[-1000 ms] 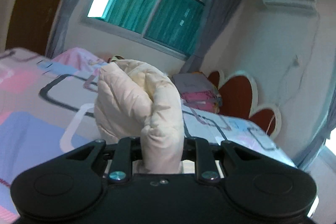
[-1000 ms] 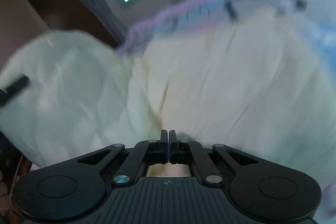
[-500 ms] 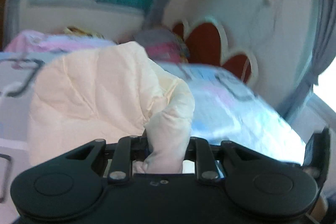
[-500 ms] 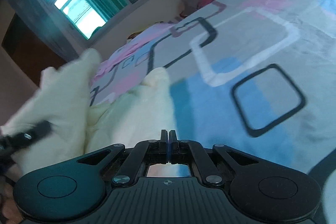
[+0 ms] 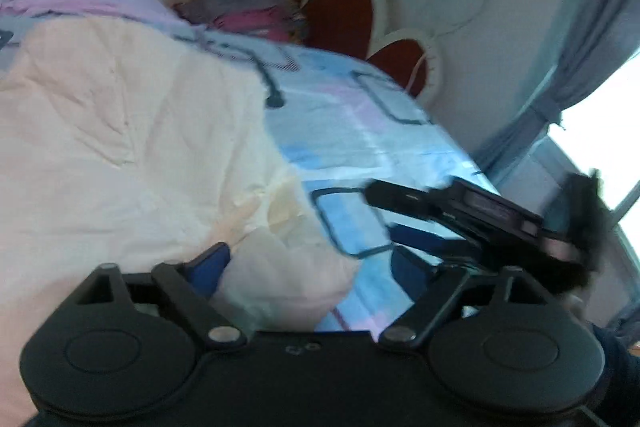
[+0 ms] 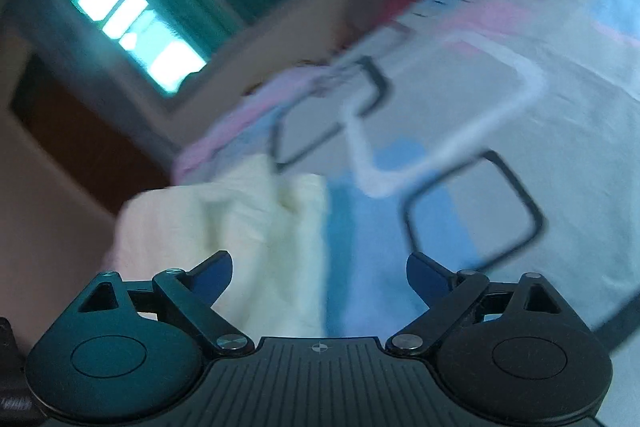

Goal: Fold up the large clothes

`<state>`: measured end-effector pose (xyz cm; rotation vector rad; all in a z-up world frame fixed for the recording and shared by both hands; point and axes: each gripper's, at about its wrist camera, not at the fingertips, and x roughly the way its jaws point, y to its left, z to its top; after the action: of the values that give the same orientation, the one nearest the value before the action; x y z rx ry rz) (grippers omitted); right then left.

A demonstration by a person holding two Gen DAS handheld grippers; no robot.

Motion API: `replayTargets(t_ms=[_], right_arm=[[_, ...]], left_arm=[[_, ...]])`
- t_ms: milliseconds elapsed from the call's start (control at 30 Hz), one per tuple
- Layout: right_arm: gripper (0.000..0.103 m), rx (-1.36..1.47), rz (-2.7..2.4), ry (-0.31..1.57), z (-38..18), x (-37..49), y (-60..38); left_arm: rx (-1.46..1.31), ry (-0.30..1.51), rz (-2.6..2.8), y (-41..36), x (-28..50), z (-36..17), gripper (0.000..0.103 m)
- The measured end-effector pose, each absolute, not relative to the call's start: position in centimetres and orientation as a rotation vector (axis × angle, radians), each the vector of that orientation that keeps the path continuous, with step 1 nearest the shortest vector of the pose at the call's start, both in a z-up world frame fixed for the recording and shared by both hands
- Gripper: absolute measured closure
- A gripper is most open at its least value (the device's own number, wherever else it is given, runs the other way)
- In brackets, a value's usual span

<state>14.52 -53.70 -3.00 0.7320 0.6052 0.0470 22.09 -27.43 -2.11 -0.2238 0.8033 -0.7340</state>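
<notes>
A bed fills most of both views, covered by a bedsheet (image 5: 360, 131) printed with pale blue, pink and white blocks and dark rounded-square outlines. At its far end stands a headboard (image 5: 344, 15) of red, white-edged petal shapes against a pale wall, with a heap of pink and grey bedding (image 5: 248, 7) just in front of it. A window (image 6: 160, 7) with teal curtains sits in the far wall, and grey drapes (image 5: 580, 39) hang at the right beside a second bright opening. The cream padded garment (image 5: 132, 147) lies spread on the left part of the bed, its near right corner bunched into a fold that reaches toward the camera. The left gripper (image 5: 308, 267) hovers low over that corner, pointing downward, its jaws opening; the fold lies between the blue pads (image 5: 210, 265) but they no longer press on it. The right gripper (image 6: 320, 275) points down at the bed too, its jaws also opening and standing wide, with the edge of the garment (image 6: 248, 227) just inside the left pad and not clamped. From the left wrist view the right gripper (image 5: 384, 215) shows at the right, blurred, low over the blue sheet just beside the garment's edge, and a dark sleeve (image 5: 620, 379) appears at the lower right corner.
</notes>
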Motion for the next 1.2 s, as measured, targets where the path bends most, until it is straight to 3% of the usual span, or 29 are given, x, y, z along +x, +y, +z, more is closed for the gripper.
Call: replayTargets(t_ms=[33,100,167,267,367,667,700,733,833,1200], right_arm=[[0.018,0.73,0.061,0.599,-2.7,14.6,-53.5],[0.023,0.736,0.088,0.595,-2.2,15.0,-53.3],[0.031,0.744,0.119,0.582,-1.9,15.7,-53.2],[0.032,0.74,0.171,0.568,-0.7,17.9,-52.6],[0.032,0.711,0.232,0.553,1.2,21.1,-51.4],[0.033,0.66,0.365,0.73,0.4,29.6,-47.4],[0.04,0.642,0.373,0.739,0.3,29.6,-46.9],[0.066,0.614,0.372,0.755,0.1,29.4,-46.3],[0.074,0.548,0.292,0.777,-0.9,28.2,-45.5],[0.075,0.512,0.095,0.854,-7.0,26.3,-44.7]], left_arm=[[-0.254,0.797,-0.738,-26.9,21.7,-1.4,0.033],[-0.336,0.752,-0.758,-24.3,21.5,0.3,0.042],[-0.339,0.671,-0.713,-21.5,21.6,1.9,0.043],[-0.315,0.609,-0.546,-17.5,23.7,2.5,0.047],[-0.347,0.597,-0.46,-14.3,26.8,1.6,0.063],[-0.367,0.671,-0.461,-13.4,34.2,-1.7,0.068],[-0.376,0.688,-0.484,-13.8,34.8,-2.0,0.068],[-0.38,0.702,-0.523,-14.1,35.3,-2.5,0.068],[-0.317,0.737,-0.599,-16.0,36.5,-3.8,0.068],[-0.02,0.826,-0.601,-22.2,37.2,-6.9,0.068]])
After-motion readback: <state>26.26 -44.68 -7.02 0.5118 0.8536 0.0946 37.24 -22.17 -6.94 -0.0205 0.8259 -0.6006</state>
